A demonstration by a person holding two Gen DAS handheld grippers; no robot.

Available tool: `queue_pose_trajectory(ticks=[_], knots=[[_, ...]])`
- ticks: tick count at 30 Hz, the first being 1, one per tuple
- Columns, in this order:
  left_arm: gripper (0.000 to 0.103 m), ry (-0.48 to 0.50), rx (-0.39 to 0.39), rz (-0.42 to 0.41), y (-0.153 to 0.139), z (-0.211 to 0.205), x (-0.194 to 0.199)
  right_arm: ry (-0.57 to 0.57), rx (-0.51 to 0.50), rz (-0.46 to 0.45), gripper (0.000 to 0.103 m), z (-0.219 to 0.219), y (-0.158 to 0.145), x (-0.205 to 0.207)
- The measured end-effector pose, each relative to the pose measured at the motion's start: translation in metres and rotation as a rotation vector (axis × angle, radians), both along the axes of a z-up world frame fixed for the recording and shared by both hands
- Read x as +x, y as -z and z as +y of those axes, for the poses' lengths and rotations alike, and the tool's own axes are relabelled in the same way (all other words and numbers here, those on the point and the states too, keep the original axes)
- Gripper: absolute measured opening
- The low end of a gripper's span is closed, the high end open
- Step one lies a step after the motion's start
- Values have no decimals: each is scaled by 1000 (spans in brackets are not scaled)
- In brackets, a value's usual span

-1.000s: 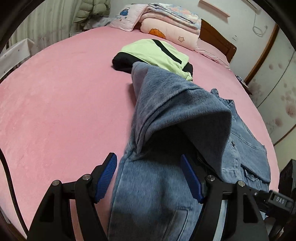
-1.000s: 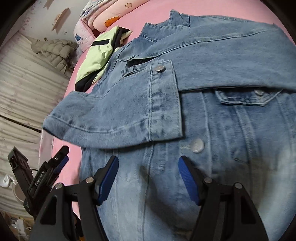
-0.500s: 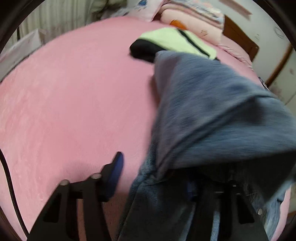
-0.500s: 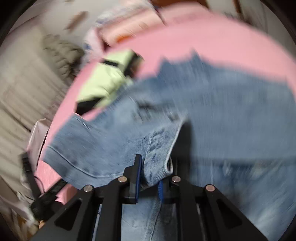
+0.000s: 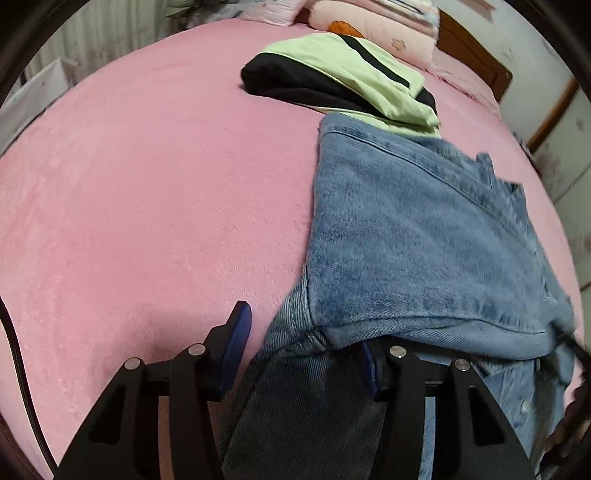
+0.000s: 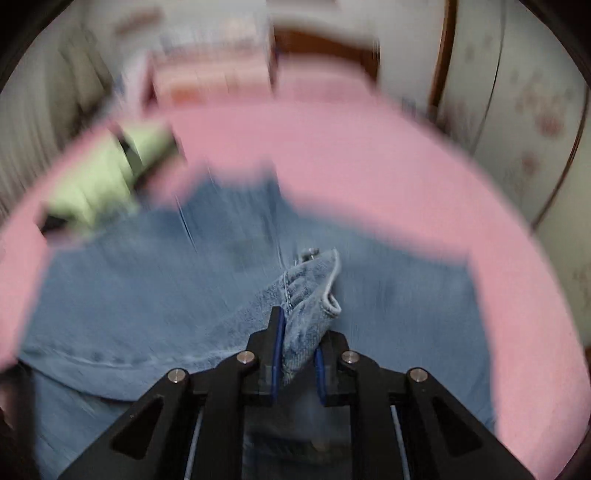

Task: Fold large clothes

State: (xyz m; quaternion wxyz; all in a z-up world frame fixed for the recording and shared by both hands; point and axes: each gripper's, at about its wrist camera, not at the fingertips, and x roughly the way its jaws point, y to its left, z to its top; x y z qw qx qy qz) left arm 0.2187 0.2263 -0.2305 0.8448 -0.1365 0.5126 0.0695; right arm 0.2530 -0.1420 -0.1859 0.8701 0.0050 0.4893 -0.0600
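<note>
A blue denim jacket [image 5: 417,236] lies on the pink bed, one sleeve folded across its body. My left gripper [image 5: 303,350] is open at the jacket's near left edge; denim lies between its fingers and drapes over the right fingertip. My right gripper [image 6: 297,354] is shut on a cuff of the denim jacket [image 6: 310,291] and holds it above the jacket's body. The right wrist view is blurred by motion.
A folded lime-green and black garment [image 5: 343,81] lies just beyond the jacket and shows in the right wrist view [image 6: 107,181]. Pink pillows and folded quilts [image 5: 373,22] are stacked at the wooden headboard [image 5: 476,66]. Bare pink bedspread [image 5: 140,192] stretches to the left.
My right gripper has shut on the jacket's cuff and lifted it. The left gripper has shifted left along the jacket's edge and stays open. The sleeve now lies flatter.
</note>
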Motion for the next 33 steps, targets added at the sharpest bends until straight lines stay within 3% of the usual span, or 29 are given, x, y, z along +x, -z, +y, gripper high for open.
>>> queue_pose_trajectory(ticks=[2,4,5,8,11,13,16,19,24,27,30,33], knots=[[51,46,7,21,-2,-3,-3,34,88,95,21,-11,28,-7],[51,113,-15,40,-8,-3,-9,72,155,53,41,-22,20,-21],[51,136,-30,42,-11,-3,-12,86,175,61,45,-26,17,-23],[56,200,-87,12,-30,-1,-20,93,289,41,46,-43,2,-30],[63,195,-98,-49,-47,3,-14,86,310,17,47,-61,-10,-28],[63,163,-76,-69,-53,5,2,84,318,9,47,-69,-10,-19],[63,121,-104,-100,-57,4,37,65,338,25,47,-71,-3,14],[63,131,-83,-112,-53,-10,71,56,375,55,47,-75,9,40],[63,149,-19,-47,-25,-40,126,44,340,88,47,-64,28,82],[63,115,73,8,-2,-47,144,32,237,69,51,-54,32,94],[64,98,67,19,8,-44,147,43,204,62,51,-53,38,96],[64,123,136,15,2,-49,141,66,188,72,51,-57,33,88]])
